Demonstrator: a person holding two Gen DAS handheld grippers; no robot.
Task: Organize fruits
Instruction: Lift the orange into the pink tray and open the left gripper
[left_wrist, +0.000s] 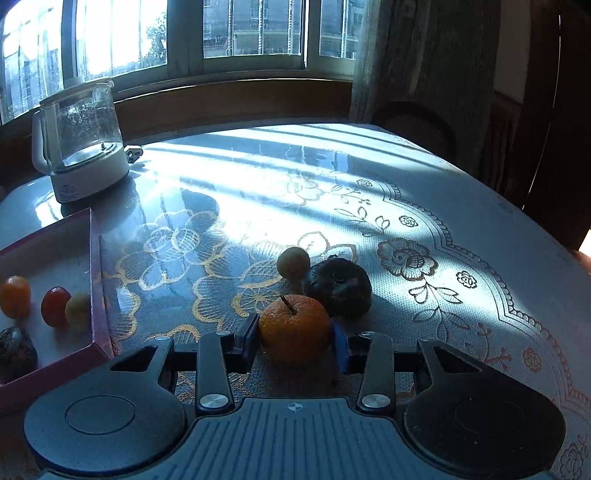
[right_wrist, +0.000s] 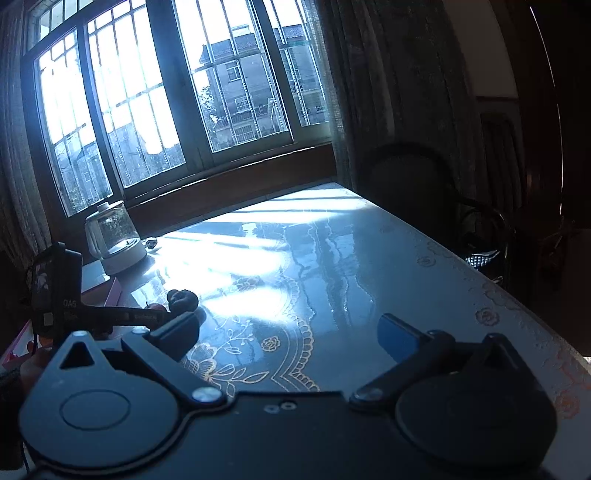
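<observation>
Nearest the left wrist camera, the left gripper (left_wrist: 297, 338) is clenched on an orange tangerine (left_wrist: 294, 328) with a short stem; its dark pad presses one side and its blue pad the other, and the fruit sits low on the tabletop (left_wrist: 424, 206). Only this view shows what lies just beyond: a dark round fruit (left_wrist: 338, 286) close behind the tangerine and a small yellow-green fruit (left_wrist: 293, 262) beside that one. It also shows the red-rimmed box (left_wrist: 96, 280) to the left, holding an orange fruit (left_wrist: 14, 296), a red fruit (left_wrist: 55, 306), a pale yellow fruit (left_wrist: 78, 310) and a dark speckled fruit (left_wrist: 16, 352). The right wrist view instead shows the right gripper (right_wrist: 288, 338) released, its jaws spread wide over bare patterned tabletop with nothing between them, angled slightly downward. From there the left gripper's body hides most of the tangerine and the box. A glass kettle (left_wrist: 83, 144) stands at the far left by the window (right_wrist: 122, 110), well apart from the fruit.
</observation>
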